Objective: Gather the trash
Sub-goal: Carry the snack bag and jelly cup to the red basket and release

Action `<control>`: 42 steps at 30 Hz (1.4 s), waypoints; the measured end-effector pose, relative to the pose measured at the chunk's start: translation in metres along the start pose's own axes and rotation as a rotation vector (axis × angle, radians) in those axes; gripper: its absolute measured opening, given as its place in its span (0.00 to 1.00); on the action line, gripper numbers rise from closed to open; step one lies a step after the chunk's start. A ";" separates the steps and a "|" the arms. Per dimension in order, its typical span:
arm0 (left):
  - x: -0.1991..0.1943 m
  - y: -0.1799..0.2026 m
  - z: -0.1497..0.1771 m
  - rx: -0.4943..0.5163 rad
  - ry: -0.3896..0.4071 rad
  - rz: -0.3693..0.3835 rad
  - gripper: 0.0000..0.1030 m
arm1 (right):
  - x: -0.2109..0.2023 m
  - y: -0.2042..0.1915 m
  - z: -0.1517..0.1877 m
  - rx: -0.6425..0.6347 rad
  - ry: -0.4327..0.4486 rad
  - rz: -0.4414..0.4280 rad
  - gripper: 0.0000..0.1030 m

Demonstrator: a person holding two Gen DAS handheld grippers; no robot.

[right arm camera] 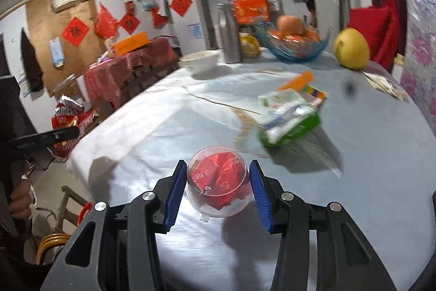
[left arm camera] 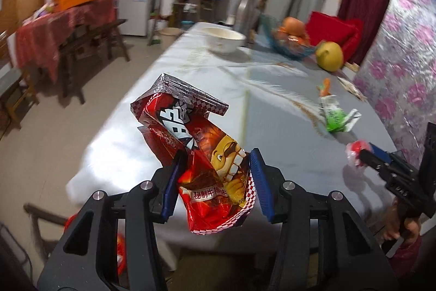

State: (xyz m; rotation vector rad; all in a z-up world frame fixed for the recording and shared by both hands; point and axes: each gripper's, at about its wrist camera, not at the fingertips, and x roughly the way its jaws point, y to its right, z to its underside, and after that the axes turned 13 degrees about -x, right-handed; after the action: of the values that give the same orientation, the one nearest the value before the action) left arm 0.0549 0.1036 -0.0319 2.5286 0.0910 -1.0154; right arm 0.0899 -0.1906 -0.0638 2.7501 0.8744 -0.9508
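The red snack bag [left arm camera: 207, 154] sits pinched in the left gripper [left arm camera: 218, 182], while the right gripper [right arm camera: 218, 191] clamps a clear plastic cup [right arm camera: 216, 186] above the tabletop [right arm camera: 354, 154].

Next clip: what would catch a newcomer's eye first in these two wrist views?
First, the crumpled red snack bag pinched in the left gripper, lifted near the table's front edge. Next, the clear plastic cup stuffed with red wrappers, held between the right gripper's blue pads above the pale tablecloth. Behind it, a green-and-white packet lies mid-table.
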 end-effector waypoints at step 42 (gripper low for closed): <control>-0.036 -0.374 0.034 -0.734 -0.025 -0.484 0.92 | 0.186 -0.427 -0.069 -0.587 -0.387 -0.573 0.45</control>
State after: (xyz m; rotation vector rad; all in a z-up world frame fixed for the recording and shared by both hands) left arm -0.0724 0.4347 -0.1607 1.8410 0.9235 -0.9446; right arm 0.0101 0.2731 -0.0823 1.7785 1.5838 -1.0319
